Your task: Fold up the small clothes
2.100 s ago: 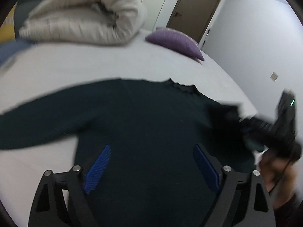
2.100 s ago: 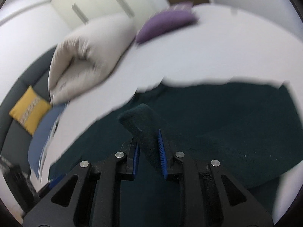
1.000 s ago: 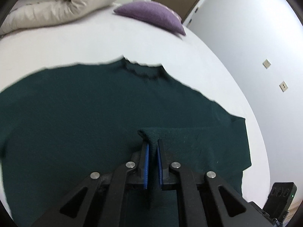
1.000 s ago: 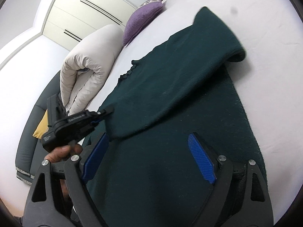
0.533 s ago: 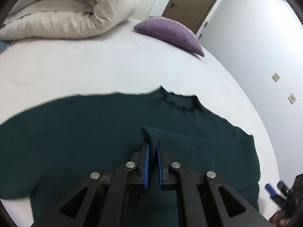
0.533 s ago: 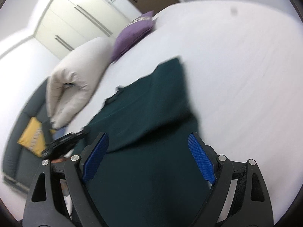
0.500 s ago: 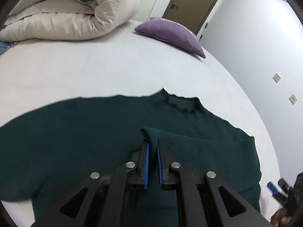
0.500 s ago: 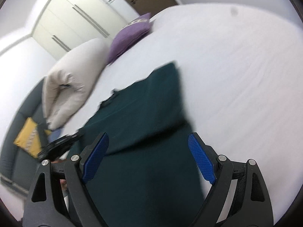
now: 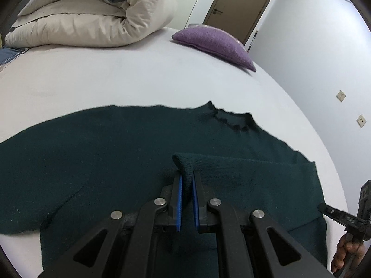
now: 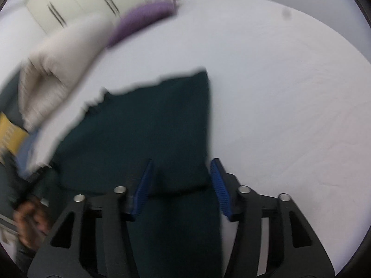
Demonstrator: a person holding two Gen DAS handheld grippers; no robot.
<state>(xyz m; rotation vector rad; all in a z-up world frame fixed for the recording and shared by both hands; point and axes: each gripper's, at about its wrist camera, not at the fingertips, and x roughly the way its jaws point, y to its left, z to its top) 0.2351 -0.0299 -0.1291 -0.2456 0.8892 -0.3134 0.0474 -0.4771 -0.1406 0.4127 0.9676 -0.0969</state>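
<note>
A dark green sweater [image 9: 116, 148] lies flat on the white bed [image 9: 116, 81], its neck toward the pillows. Its right sleeve [image 9: 243, 169] is folded across the body. My left gripper [image 9: 187, 180] is shut on the cuff of that sleeve [image 9: 185, 162] and holds it over the middle of the sweater. My right gripper [image 10: 180, 173] is open, low over the sweater's right edge [image 10: 162, 120], with the folded sleeve's fold between its fingers. The right wrist view is blurred. The right gripper also shows at the left wrist view's lower right edge [image 9: 343, 217].
A rolled beige duvet [image 9: 92, 16] and a purple pillow [image 9: 213, 41] lie at the bed's head. A brown door [image 9: 241, 7] and white wardrobes [image 10: 76, 2] stand behind. A yellow cushion [image 10: 9, 134] sits left of the bed. White sheet stretches to the right [image 10: 289, 104].
The right gripper let go of the sleeve, the left took its cuff. Since half a second ago the right gripper has narrowed and dropped toward the sweater's right edge; the left holds still.
</note>
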